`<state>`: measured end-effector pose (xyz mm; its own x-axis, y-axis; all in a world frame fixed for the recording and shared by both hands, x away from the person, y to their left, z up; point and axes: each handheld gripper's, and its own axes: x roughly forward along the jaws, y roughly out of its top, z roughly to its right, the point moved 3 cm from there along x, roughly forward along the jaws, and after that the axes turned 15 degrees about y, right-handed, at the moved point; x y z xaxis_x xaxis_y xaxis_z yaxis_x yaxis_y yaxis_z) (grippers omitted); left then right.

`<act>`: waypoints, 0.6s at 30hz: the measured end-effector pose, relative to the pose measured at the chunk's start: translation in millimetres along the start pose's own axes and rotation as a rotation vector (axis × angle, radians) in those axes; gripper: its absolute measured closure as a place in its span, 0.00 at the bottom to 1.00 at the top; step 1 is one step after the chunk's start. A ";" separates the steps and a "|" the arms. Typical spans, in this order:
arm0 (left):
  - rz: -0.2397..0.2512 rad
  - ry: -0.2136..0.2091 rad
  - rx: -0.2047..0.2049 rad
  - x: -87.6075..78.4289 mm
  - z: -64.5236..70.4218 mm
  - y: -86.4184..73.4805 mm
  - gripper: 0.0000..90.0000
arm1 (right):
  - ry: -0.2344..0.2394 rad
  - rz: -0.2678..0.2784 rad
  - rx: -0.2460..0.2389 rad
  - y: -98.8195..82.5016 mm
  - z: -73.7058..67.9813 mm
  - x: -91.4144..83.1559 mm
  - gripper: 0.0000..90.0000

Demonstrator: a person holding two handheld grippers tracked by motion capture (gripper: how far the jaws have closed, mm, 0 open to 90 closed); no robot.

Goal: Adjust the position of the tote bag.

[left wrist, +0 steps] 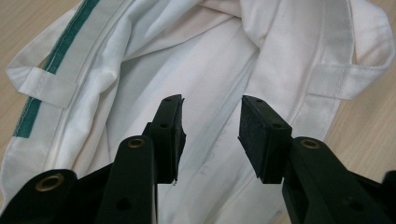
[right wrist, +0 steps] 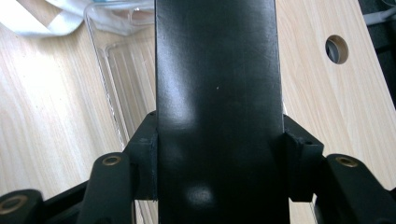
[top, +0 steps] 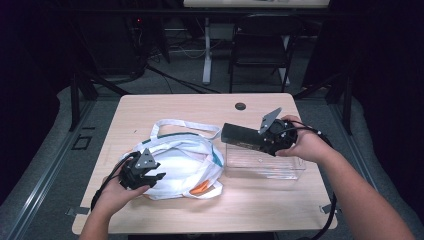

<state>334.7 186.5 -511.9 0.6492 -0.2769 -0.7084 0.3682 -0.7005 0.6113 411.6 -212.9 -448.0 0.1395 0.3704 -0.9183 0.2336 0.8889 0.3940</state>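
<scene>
The right tongs [top: 250, 139] are clamped on a flat black box [top: 241, 136], gripping it across its width; in the right gripper view the black box [right wrist: 217, 107] runs straight up between the two pads, both pressed on its sides. It hangs level above the clear plastic bin [top: 265, 162] on the right half of the desk [top: 200, 107], its free end pointing toward the white cloth bag [top: 180, 167].

Over on the left, the left tongs [top: 156, 176] sit at the near edge of that bag, which lies slumped on the desk with its straps thrown out behind. From the left gripper view the tongs [left wrist: 211, 135] stand about half open, nothing between the pads, hovering over the pale lining of the bag [left wrist: 201, 93] right at its mouth. A green trim band [left wrist: 56, 56] marks the rim. Something orange [top: 201, 187] peeks from the bag's near side; I can't tell what it is.

My read: this is the packing step, box held ready while the other hand gets the bag open. Next, the left tongs need to pinch one layer of the rim and lift it so the mouth gapes; then the box can travel across and slide in end first. The catch: grabbing both layers would shut the opening.
</scene>
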 end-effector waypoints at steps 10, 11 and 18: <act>0.012 0.018 0.007 -0.9 2.0 -4.9 0.66 | -0.010 -0.015 0.027 -15.9 5.1 1.7 0.47; 0.011 0.018 0.007 -1.1 2.2 -5.0 0.66 | -0.012 -0.019 0.029 -17.6 5.8 1.9 0.47; 0.012 0.017 0.003 -2.5 3.9 -3.8 0.66 | -0.023 -0.036 0.041 -27.4 10.4 3.0 0.47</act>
<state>329.1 187.2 -513.8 0.6646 -0.2748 -0.6948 0.3580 -0.6992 0.6189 415.6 -238.9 -461.1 0.1518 0.3314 -0.9312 0.2779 0.8898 0.3620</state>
